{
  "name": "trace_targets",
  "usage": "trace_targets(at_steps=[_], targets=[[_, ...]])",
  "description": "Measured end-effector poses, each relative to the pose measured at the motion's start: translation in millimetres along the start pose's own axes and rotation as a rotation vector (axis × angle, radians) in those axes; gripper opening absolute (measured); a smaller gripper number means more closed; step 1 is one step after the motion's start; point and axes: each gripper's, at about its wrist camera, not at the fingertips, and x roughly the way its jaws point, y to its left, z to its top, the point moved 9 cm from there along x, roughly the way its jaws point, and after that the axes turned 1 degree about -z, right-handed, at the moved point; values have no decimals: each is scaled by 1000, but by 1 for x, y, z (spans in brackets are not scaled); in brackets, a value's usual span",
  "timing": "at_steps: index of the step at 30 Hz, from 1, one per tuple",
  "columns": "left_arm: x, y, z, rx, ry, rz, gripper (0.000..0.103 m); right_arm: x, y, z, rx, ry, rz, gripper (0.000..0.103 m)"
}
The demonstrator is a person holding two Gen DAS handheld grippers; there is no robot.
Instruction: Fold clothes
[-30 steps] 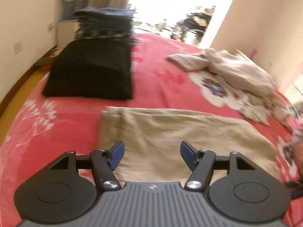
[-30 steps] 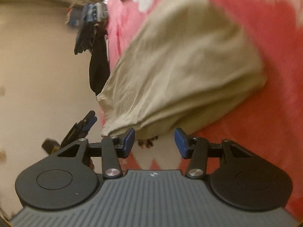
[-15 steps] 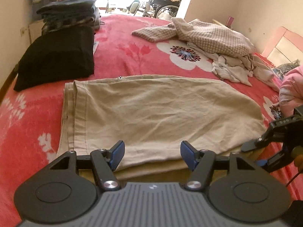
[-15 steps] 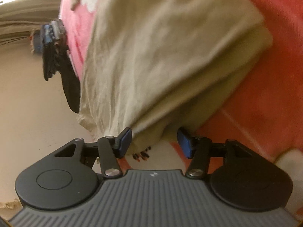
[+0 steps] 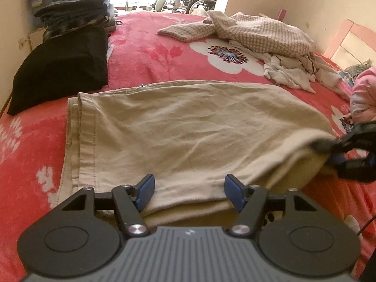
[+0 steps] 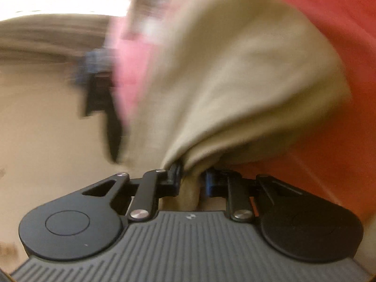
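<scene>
Two hand-held grippers (image 5: 189, 191) (image 6: 191, 178); one khaki garment (image 5: 188, 136)

Your open passage is the red floral bedspread (image 5: 145, 54) between the folded black garment (image 5: 61, 68) on the left and the checked sweater (image 5: 258, 33) with crumpled white clothes (image 5: 291, 72) on the right. The beige trousers (image 5: 188, 131) cover the near bed. A pink garment (image 5: 364, 98) blocks the right edge; a stack of folded dark clothes (image 5: 77, 14) closes the far left corner.
</scene>
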Motion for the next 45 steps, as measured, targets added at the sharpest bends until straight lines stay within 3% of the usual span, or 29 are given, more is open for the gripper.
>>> trace_targets(at_steps=[3, 4, 6, 8, 10, 14, 17, 20, 24, 25, 27, 29, 32, 34, 37, 39, 42, 45], targets=[[0, 1, -2, 8, 5, 12, 67, -13, 25, -1, -285, -80, 104, 11], [-1, 1, -2, 11, 6, 14, 67, -11, 17, 0, -311, -59, 83, 11], [-1, -1, -2, 21, 6, 19, 67, -1, -21, 6, -138, 37, 9, 14], [-1, -1, -2, 28, 6, 22, 67, -1, -57, 7, 87, 95, -12, 18], [-2, -1, -3, 33, 6, 25, 67, -14, -66, 9, 182, 85, 13, 21], [-2, -1, -3, 34, 9, 29, 68, -48, -60, 16, 153, 45, -51, 31], [-2, -1, -3, 23, 10, 27, 68, -49, -62, 13, 266, 70, 15, 36], [-3, -1, -4, 26, 10, 31, 68, -38, -63, 13, 305, 52, 30, 50], [-6, 1, -5, 28, 6, 37, 68, -23, -77, 23, 348, 9, -9, 46], [-6, 2, -5, 24, 6, 37, 68, -25, -65, 25, 268, -27, -19, 29], [-6, 4, -5, 14, 6, 36, 68, -31, -39, 31, 94, -102, -40, 14], [-6, 5, -5, 4, 6, 30, 68, -41, -6, 32, -118, -184, 26, 11], [-5, 5, -6, 8, 6, 27, 68, -40, -12, 36, -266, -195, -9, 11], [-6, 5, -6, 14, 6, 29, 68, -31, -43, 41, -193, -125, -51, 16], [-7, 7, -7, 15, 4, 30, 68, -36, -70, 47, 118, -70, 67, 32], [-7, 8, -7, 7, 5, 31, 68, -54, -81, 50, 239, -88, 89, 41], [-6, 9, -7, -1, 7, 31, 68, -86, -74, 47, 212, -87, 71, 43], [-5, 8, -7, -9, 10, 35, 68, -93, -21, 31, -47, 10, 129, 41]])
